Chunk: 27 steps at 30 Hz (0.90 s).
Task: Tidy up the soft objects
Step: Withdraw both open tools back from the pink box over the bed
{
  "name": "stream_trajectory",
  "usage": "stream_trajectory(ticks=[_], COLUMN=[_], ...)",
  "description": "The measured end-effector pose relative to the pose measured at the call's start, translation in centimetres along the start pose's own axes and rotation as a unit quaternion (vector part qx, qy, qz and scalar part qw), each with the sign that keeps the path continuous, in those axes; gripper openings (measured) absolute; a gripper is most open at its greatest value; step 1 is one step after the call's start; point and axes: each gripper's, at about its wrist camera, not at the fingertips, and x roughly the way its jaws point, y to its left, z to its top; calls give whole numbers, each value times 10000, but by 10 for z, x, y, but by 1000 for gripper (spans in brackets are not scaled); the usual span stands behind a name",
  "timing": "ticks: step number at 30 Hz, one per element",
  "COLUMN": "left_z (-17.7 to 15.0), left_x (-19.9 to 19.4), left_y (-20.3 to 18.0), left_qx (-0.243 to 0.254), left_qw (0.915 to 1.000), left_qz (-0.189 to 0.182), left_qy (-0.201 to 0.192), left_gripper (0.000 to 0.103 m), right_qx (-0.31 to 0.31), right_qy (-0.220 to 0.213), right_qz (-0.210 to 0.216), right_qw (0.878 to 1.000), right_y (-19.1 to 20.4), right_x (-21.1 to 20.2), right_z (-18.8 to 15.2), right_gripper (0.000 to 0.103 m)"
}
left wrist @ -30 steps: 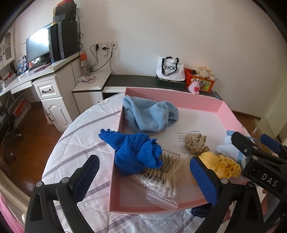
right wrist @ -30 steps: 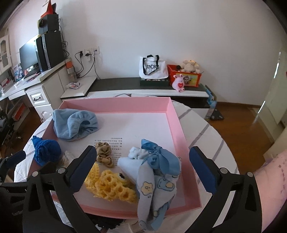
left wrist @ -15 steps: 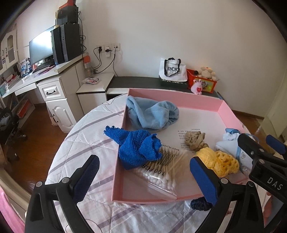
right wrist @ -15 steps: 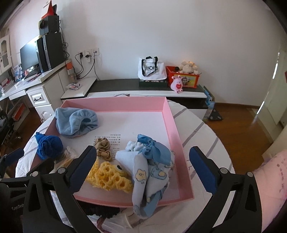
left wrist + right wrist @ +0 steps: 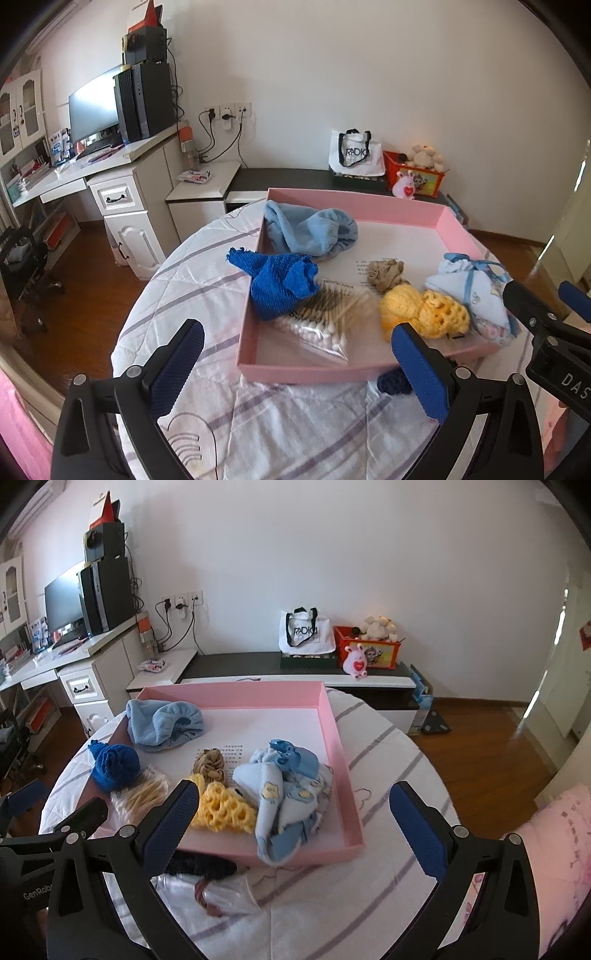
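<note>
Looking along our left gripper (image 5: 295,363), jaws wide and empty, we see the pink tray (image 5: 354,208) ahead; a blue knit (image 5: 280,282) drapes over its left wall; along our right gripper (image 5: 295,823), likewise spread and empty, baby clothes (image 5: 288,794) overhang the tray's near wall.

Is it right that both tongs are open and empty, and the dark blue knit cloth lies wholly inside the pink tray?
Not quite. In the left wrist view the dark blue knit cloth drapes over the pink tray wall, one end on the table. The left tongs and right tongs are indeed open and empty.
</note>
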Motion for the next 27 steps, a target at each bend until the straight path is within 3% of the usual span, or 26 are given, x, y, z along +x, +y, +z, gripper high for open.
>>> stream_trajectory(ticks=[27], left_z=[-81], left_x=[-141], left_y=[-20], left_qx=[119], left_qw=[9965], left_qz=[102], left_qy=[-819], left_gripper=[103], right_qx=[-200], right_qy=[-636], right_qz=[-14], right_qw=[9978], right_y=[-13], right_x=[-123], right_z=[-52], right_gripper=[103])
